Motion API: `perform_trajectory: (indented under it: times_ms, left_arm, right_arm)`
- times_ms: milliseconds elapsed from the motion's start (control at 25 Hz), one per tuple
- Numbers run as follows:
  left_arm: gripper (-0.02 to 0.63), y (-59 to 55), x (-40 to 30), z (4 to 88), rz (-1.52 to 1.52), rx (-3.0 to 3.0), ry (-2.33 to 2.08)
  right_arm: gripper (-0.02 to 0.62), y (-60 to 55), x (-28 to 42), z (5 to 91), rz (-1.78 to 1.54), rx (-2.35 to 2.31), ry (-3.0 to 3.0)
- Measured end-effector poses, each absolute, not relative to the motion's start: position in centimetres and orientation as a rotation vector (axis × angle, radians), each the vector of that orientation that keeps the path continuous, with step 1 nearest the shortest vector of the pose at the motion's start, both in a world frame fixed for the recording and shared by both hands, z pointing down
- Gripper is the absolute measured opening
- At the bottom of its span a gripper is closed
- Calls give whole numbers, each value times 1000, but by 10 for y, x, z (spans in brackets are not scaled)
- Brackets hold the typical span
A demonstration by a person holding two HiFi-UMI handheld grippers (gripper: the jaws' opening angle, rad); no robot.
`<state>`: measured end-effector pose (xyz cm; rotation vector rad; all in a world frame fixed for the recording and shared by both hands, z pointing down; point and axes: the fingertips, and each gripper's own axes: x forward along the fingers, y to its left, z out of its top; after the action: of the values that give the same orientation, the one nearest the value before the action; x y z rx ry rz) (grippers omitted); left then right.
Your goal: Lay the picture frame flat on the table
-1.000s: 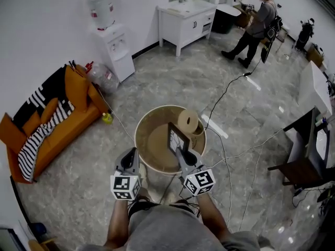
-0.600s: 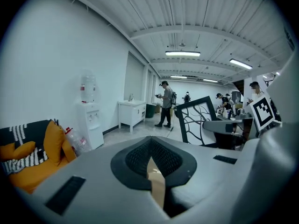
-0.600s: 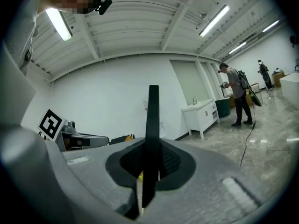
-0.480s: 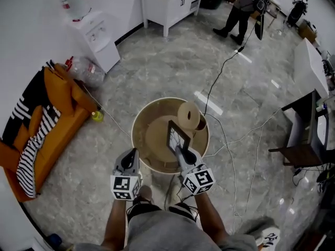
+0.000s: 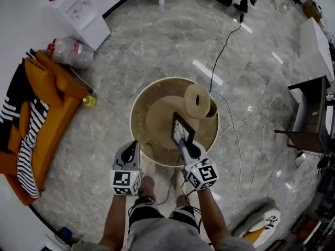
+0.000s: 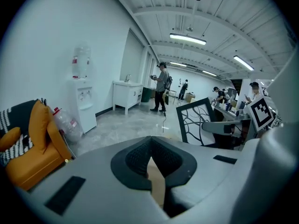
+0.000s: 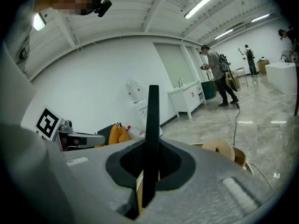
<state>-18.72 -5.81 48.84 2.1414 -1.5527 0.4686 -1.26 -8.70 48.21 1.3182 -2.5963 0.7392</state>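
Observation:
A black picture frame (image 5: 182,130) with a branch pattern stands upright over the round wooden table (image 5: 137,104), on its near right part. My right gripper (image 5: 184,144) is shut on the frame's lower edge. In the right gripper view the frame (image 7: 152,120) shows edge-on as a thin dark bar between the jaws of the right gripper (image 7: 149,171). My left gripper (image 5: 131,146) hovers at the table's near left rim, jaws together and holding nothing. The left gripper view shows the left gripper (image 6: 150,160) and, to its right, the frame (image 6: 198,120).
A large tan tape roll (image 5: 198,101) lies on the table's far right. An orange sofa (image 5: 49,95) with a striped cloth is at the left, a white water dispenser (image 5: 81,14) beyond it. Cables (image 5: 230,41) run over the floor; a dark desk (image 5: 309,114) stands right.
The head view has shifted, so the table sits higher in the picture. The frame stays upright in the right gripper, and the left gripper keeps its place beside it.

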Motion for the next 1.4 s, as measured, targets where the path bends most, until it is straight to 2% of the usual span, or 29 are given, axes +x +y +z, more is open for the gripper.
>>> perform_trajectory:
  times_ms: [440,920,1400]
  left_arm:
    - [17,-102,-190,614,516,2129,-1449]
    - [17,-87,-204,747,594,2050,-1353]
    - [17,-69,-198,812,609,2003,-1303]
  right_arm:
    - [28,-106,-23,618,889,1299,-2465]
    - [28,-87,-41,751,1002,1242,-2344]
    - [29,-70,-40,822,1078,1243,-2281]
